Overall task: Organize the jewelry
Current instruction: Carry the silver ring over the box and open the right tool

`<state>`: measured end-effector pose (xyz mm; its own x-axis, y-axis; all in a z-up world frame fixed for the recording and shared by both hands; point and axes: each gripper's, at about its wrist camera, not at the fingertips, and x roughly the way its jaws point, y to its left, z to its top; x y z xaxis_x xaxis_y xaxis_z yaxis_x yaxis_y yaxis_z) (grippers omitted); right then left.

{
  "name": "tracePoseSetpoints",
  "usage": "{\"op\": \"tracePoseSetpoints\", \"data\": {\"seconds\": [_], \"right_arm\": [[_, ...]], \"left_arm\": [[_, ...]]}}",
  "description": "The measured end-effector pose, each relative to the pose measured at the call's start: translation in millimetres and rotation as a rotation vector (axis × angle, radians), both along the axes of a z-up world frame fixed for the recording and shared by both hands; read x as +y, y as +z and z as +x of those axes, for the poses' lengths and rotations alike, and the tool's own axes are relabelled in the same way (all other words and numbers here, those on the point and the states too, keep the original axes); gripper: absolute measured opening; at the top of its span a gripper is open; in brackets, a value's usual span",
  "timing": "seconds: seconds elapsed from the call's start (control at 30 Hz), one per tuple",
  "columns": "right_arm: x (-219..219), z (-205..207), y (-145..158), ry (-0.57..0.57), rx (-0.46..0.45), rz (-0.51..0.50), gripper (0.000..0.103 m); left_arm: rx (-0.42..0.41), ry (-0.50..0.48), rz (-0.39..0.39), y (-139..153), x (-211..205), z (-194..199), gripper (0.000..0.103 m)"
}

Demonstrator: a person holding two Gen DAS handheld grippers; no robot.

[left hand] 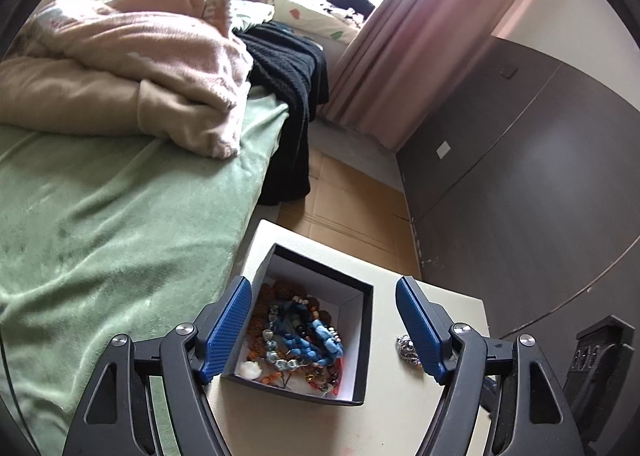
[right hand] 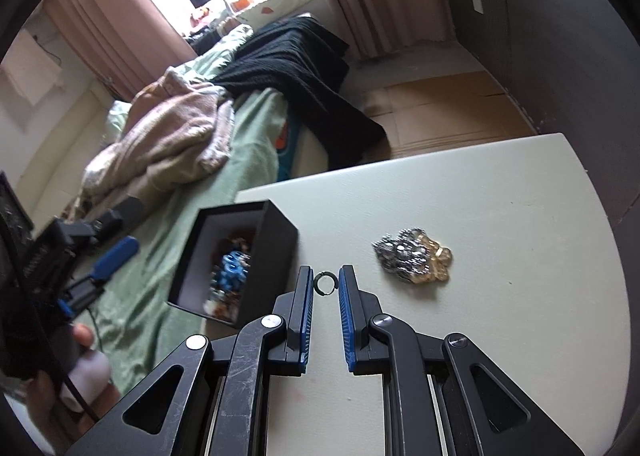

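A black box (left hand: 367, 340) with a white inside stands on the white table (left hand: 304, 424), holding blue beads (left hand: 322, 336), brown beads and other mixed jewelry. My left gripper (left hand: 322, 282) hovers over the box, open, with nothing between its blue pads. In the right wrist view my right gripper (right hand: 326, 271) is shut on a small dark ring (right hand: 326, 283), pinched at the fingertips above the table (right hand: 500, 208), just right of the box (right hand: 272, 256). A heap of silver and gold jewelry (right hand: 414, 260) lies on the table to the right; in the left wrist view the heap (left hand: 407, 350) shows behind the right finger.
A bed with a green cover (left hand: 100, 236), pink blankets (left hand: 140, 56) and a black knit throw (left hand: 288, 68) borders the table's left side. A dark wardrobe (left hand: 520, 176) stands on the right, cardboard on the floor (left hand: 352, 200). A person's hand (right hand: 44, 396) holds the left gripper's handle.
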<state>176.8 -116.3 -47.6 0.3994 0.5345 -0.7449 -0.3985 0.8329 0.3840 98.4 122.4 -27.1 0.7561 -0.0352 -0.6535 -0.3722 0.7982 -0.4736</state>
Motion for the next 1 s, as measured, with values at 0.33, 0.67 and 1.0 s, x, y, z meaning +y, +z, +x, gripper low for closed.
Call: {"op": "tracePoseSetpoints", "data": {"seconds": [0.33, 0.67, 1.0], "right_arm": [[24.8, -4.1, 11.5, 0.060, 0.003, 0.179, 0.014], [51.6, -2.0, 2.1, 0.103, 0.111, 0.263, 0.029], [18.3, 1.9, -3.6, 0.013, 0.128, 0.288, 0.046]], "left_arm": [[0.005, 0.029, -0.017, -0.9, 14.3, -8.4, 0.075], [0.004, 0.032, -0.023, 0.8, 18.0, -16.1, 0.075], [0.000, 0.007, -0.025, 3.8, 9.2, -22.5, 0.075]]}}
